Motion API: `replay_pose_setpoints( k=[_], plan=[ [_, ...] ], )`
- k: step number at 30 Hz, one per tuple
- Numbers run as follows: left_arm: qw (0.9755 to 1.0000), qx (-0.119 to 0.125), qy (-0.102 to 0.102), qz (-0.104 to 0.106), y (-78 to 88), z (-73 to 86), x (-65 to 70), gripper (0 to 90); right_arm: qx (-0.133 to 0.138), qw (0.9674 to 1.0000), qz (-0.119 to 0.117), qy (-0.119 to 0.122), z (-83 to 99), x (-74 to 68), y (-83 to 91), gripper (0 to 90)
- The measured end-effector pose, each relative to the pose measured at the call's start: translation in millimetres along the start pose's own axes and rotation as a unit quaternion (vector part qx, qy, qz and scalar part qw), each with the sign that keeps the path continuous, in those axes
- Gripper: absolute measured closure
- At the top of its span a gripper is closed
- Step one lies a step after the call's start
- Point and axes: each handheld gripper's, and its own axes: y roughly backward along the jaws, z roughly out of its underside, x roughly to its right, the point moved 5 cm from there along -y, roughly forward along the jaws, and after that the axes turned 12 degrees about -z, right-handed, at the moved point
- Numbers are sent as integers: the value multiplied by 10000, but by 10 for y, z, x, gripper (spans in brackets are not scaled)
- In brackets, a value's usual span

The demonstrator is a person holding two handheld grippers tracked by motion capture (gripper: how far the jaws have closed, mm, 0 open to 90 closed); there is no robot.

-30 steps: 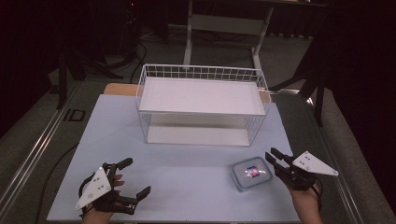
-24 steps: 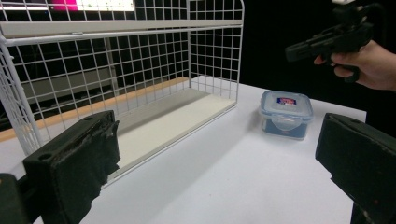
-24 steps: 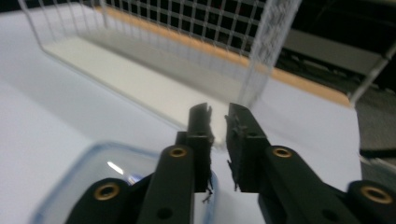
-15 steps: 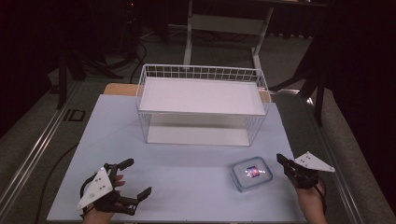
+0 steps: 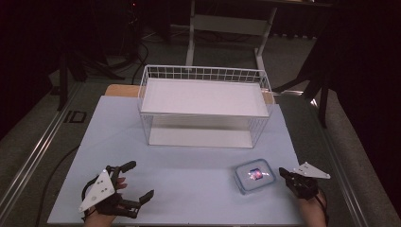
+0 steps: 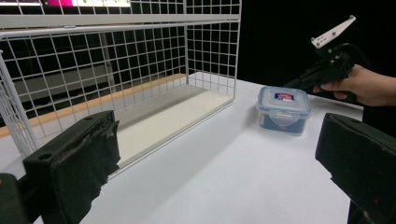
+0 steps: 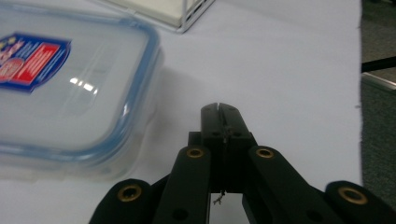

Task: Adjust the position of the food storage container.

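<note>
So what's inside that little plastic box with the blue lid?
The box is shut, its lid clipped on and bearing a red and blue sticker. Through the lid and clear walls nothing definite shows; glare and the sticker cover much of the inside, so its contents cannot be told.

Pale blue table (image 5: 198, 184) bearing a white wire basket (image 5: 204, 106) and a lidded plastic container (image 5: 254, 176).

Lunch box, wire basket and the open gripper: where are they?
lunch box (image 5: 254, 175): high view, on its clear lid.
wire basket (image 5: 204, 73): high view, on its far rim.
left gripper (image 5: 140, 179): high view, midway between its open fingertips.
</note>
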Motion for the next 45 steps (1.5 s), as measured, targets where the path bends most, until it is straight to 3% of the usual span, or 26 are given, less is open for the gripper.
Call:
replay_pose_setpoints(
  k=[4, 6, 12, 21, 27, 29, 33, 37, 41, 45],
  plan=[
    [10000, -5, -8, 3, -3, 0, 5, 5, -54, 9997, -244, 12, -15, -84, -31, 900],
    [10000, -9, -12, -3, 1, 0, 9, 5, -94, 9995, -281, 135, -49, -139, -47, 900],
    [10000, 0, -15, -7, 9, -1, 9, 5, -98, 9987, -479, 157, -104, -238, -54, 900],
    [10000, -48, -62, 55, -9, 15, 41, 5, -104, 9947, -982, 271, -141, -476, -112, 900],
    [9999, -54, -57, 63, -11, 19, 47, 5, -146, 9926, -1145, 367, -182, -576, -119, 900],
    [9999, -46, -66, 61, -6, 18, 50, 5, -151, 9931, -1049, 510, -190, -583, -82, 900],
    [9999, -51, -49, 71, -4, 18, 43, 5, -267, 9937, -1006, 414, -128, -567, -51, 900],
    [9999, -49, -62, 84, -5, 17, 48, 5, -430, 9918, -1171, 283, -37, -639, -91, 900],
    [9999, -63, -44, 83, -13, 24, 48, 5, -413, 9897, -1371, 102, -37, -678, -130, 900],
    [9999, -81, -51, 90, -18, 29, 56, 5, -503, 9872, -1491, 271, -71, -778, -181, 900]
  ],
)
